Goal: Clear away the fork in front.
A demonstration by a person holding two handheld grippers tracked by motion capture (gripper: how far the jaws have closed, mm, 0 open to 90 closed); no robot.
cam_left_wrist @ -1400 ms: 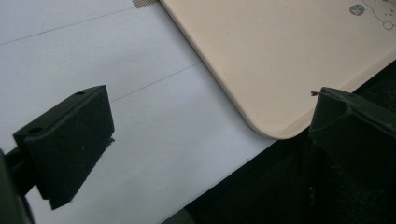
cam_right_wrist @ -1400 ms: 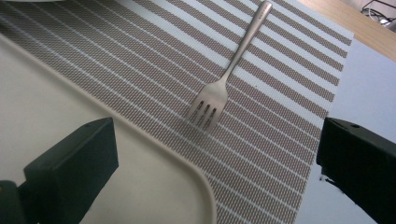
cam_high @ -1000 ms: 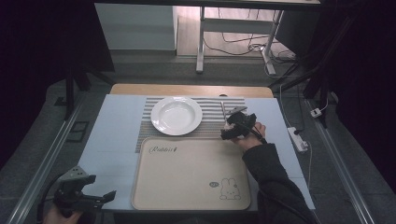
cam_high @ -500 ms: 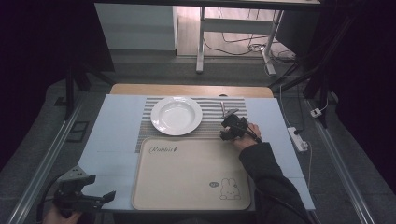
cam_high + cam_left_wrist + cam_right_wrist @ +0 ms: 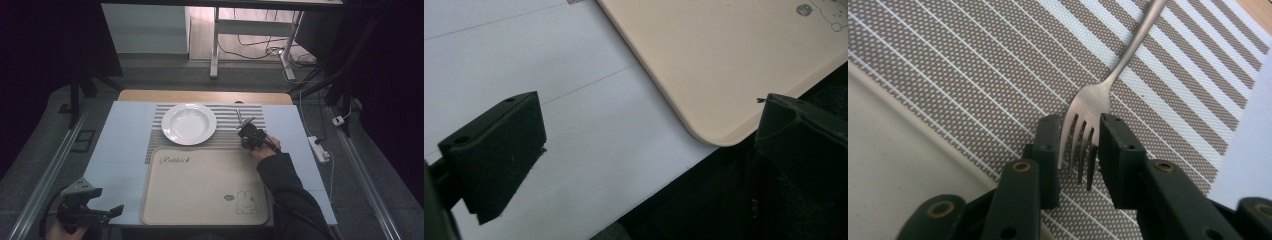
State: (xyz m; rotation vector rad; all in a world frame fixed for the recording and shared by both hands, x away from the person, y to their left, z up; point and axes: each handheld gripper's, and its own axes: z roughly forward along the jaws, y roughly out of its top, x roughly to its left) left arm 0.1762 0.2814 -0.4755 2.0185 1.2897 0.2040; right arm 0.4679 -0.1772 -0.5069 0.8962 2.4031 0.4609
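The fork (image 5: 1096, 102) is seen lying on the striped mat (image 5: 227, 117) near the surface's far right, beside the plate (image 5: 189, 123). Its handle is cut off at the top edge of the right gripper view, and in the high view most of it is hidden behind the right tongs (image 5: 248, 136). The right tongs (image 5: 1079, 150) have just been closing, and their jaws now stand narrow on either side of the tines; whether the pads already press the metal is hard to make out. Compared with a second ago, the right tongs are seen slightly nearer the tray (image 5: 205, 187). The left tongs (image 5: 644, 150) are held wide apart with nothing between them, over the surface's near left corner (image 5: 90, 207), unmoved. On the tray "Rabbit" is printed, with a small rabbit drawing (image 5: 246, 202); the round mark beside it cannot be read.
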